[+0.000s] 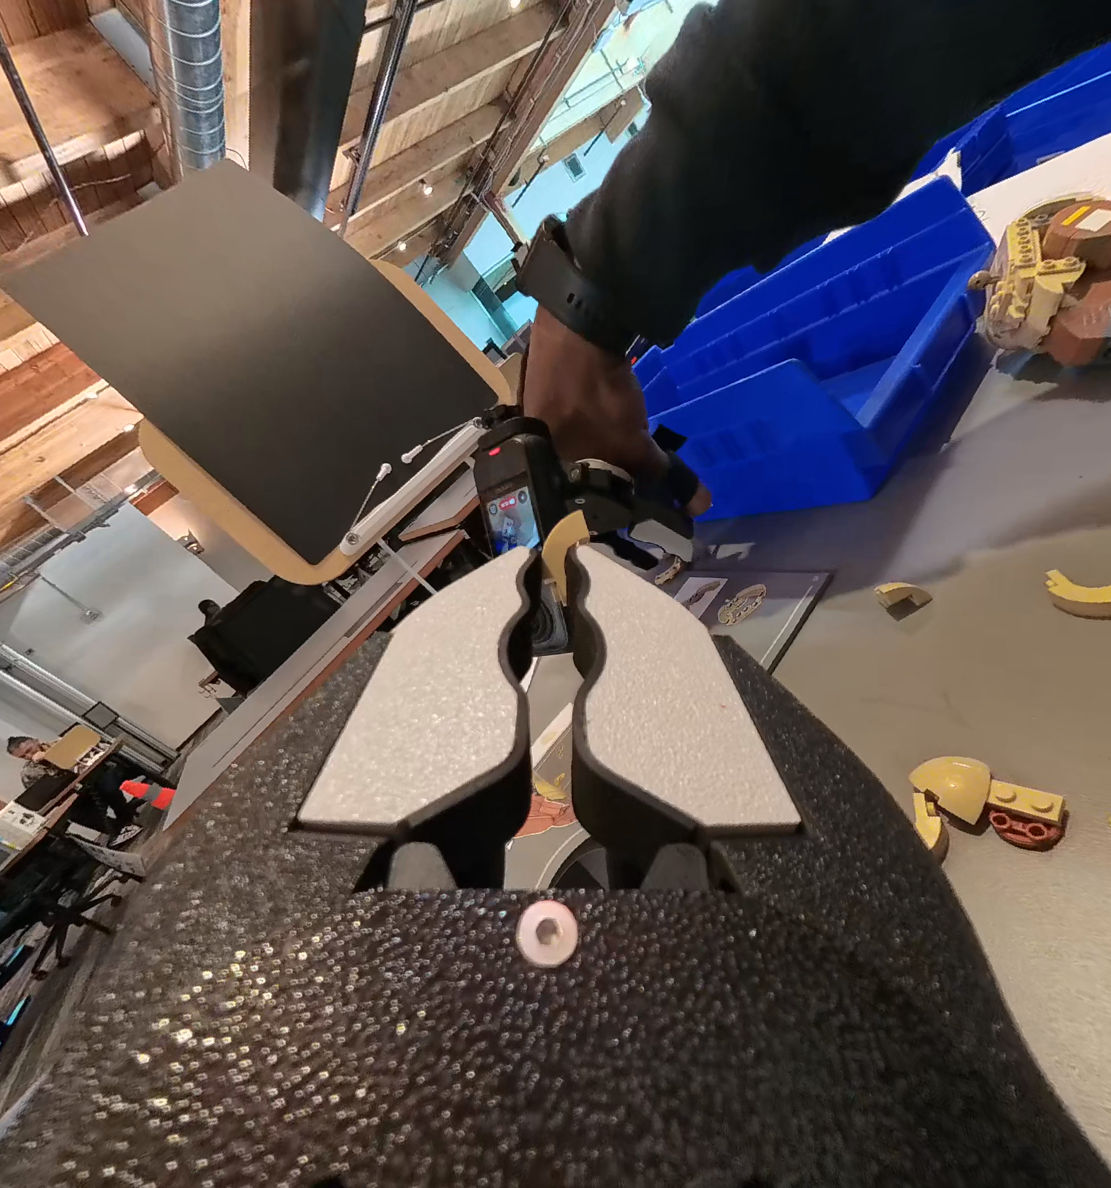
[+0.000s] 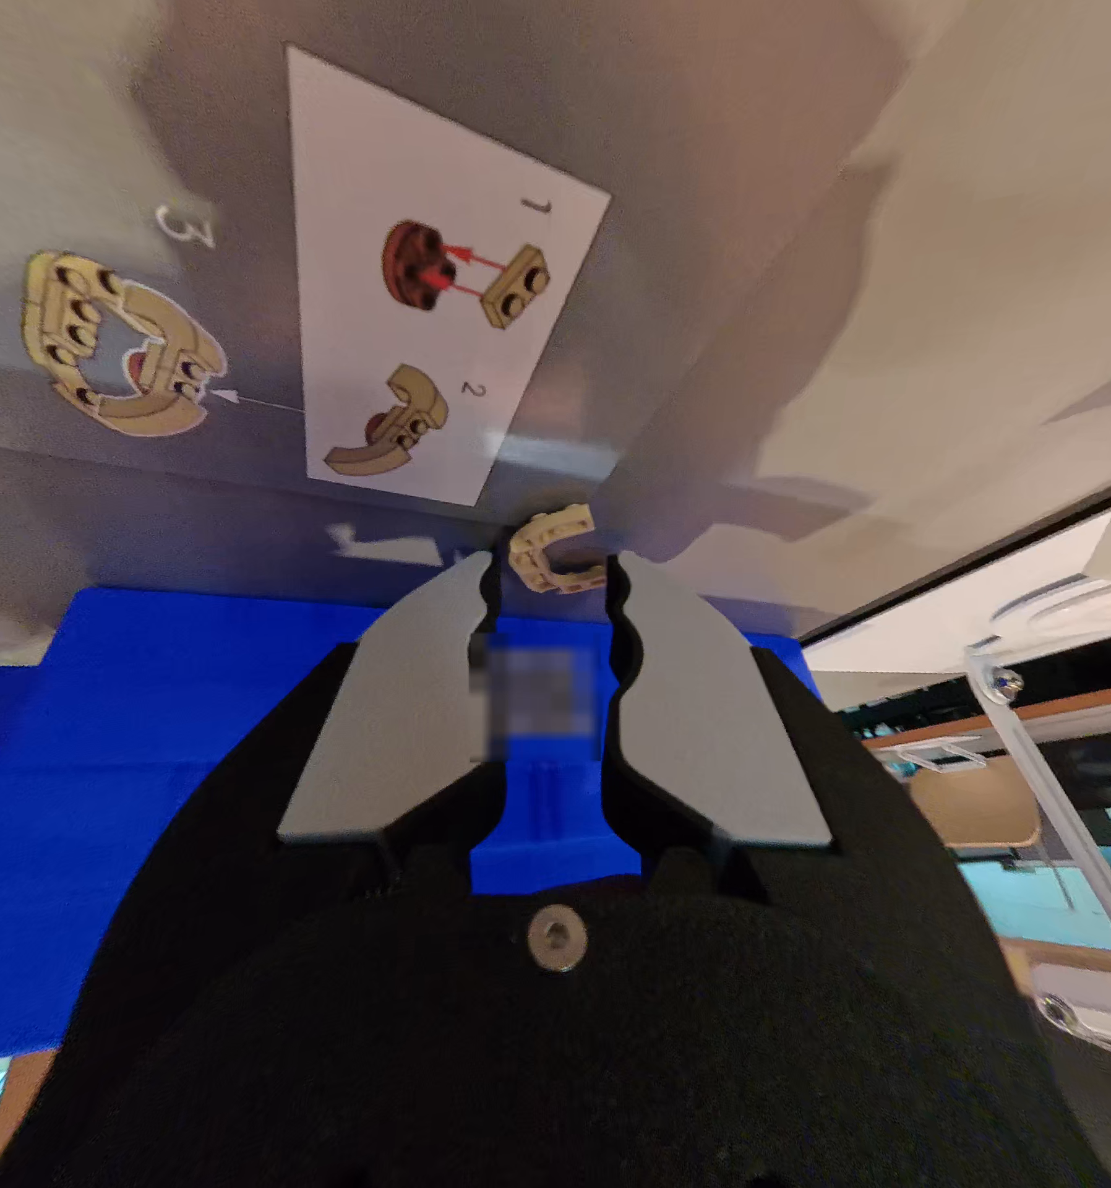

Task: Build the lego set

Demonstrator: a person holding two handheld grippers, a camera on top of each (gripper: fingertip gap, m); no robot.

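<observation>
My left gripper (image 1: 553, 566) is shut on a tan curved brick (image 1: 562, 543), pinched at the fingertips and held above the grey table (image 1: 926, 675). My right gripper (image 2: 553, 566) is open. A tan C-shaped brick assembly (image 2: 543, 553) lies at its fingertips on the instruction sheet (image 2: 450, 193); a gap shows between the left pad and the assembly. The right gripper (image 1: 665, 537) also shows in the left wrist view, held by a hand (image 1: 578, 398) close beyond my left fingertips, low over the sheet (image 1: 758, 598).
Blue bins (image 1: 829, 398) stand behind the right gripper. A brown and tan brick model (image 1: 1086, 283) sits at the far right. Loose tan curved bricks (image 1: 1093, 598), a tan dome piece (image 1: 954, 784) and a reddish round plate (image 1: 1025, 829) lie on the table at the right. Across from one pair of fingers to the other is roughly 25 centimeters.
</observation>
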